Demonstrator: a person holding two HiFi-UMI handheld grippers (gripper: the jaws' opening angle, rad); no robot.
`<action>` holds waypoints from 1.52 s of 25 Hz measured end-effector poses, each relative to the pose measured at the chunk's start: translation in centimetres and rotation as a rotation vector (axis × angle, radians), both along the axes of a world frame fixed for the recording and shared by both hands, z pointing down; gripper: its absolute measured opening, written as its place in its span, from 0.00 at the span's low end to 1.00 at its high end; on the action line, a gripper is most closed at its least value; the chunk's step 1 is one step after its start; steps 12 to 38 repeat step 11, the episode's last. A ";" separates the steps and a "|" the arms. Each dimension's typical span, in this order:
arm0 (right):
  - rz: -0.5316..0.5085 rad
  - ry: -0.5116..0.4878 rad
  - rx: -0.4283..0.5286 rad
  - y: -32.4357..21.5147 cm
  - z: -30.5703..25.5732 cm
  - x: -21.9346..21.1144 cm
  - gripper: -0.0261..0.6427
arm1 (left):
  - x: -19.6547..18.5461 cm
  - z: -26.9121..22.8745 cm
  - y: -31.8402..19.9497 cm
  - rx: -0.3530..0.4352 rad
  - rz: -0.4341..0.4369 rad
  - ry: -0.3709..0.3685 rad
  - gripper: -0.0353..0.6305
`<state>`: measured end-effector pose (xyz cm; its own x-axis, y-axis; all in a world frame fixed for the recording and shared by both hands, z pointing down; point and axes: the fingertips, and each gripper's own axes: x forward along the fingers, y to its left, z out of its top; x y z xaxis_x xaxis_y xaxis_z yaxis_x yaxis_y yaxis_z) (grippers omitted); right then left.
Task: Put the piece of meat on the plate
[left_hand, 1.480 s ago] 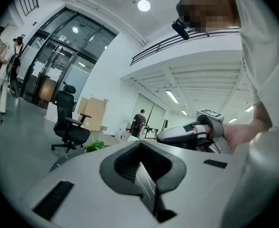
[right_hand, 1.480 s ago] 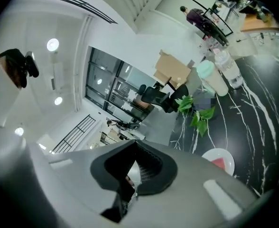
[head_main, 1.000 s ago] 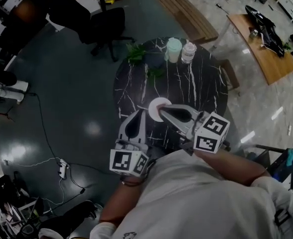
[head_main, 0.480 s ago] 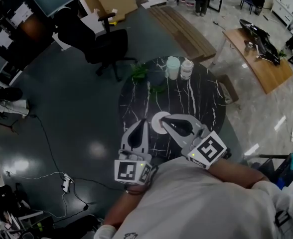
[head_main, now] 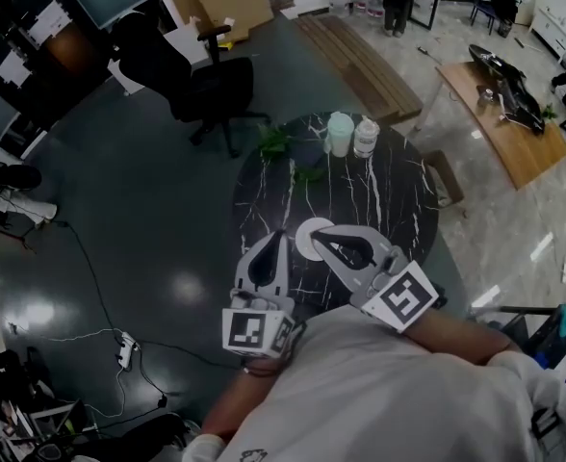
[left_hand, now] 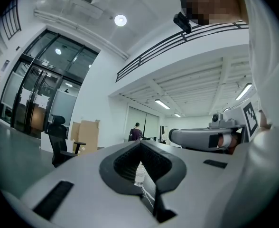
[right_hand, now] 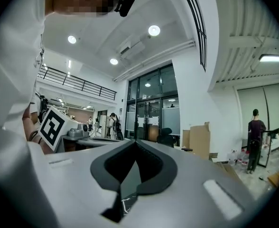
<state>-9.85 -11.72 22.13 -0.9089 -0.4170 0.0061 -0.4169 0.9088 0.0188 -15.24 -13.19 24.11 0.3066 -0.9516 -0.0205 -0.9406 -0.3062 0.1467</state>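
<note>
1. While both of my claws hang level over the near edge of the table [head_main: 398,192], neither has hold of anything. My left claw [head_main: 279,234] has its jaws pressed tip to tip, with only air in the loop behind them. My right claw [head_main: 316,231] is squeezed just as tight and is just as empty.
2. The plate [head_main: 304,246] sits just inside the table's near edge, and from above the tip of my right claw lies across part of it.
3. I cannot pick out the piece of meat in any view. It may lie on the covered part of the plate or somewhere outside my sight. As I judge it, this could be a plate already served with my claws pulled clear, or empty claws with the meat yet to be fetched.
4. To do this well, I would first slide my right claw sideways off the plate so all of it shows.
5. I would keep both claws level and above the rim, because a knock could push the plate over the near edge.
6. The cup [head_main: 339,131] and bottle [head_main: 365,135] stand at the far edge beside the plant [head_main: 281,144], well apart from the plate.
</note>
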 end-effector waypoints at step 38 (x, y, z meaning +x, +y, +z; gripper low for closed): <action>-0.016 0.001 -0.011 -0.4 0.4 -0.4 0.04 | -0.6 0.7 -0.5 -0.004 -0.008 0.007 0.06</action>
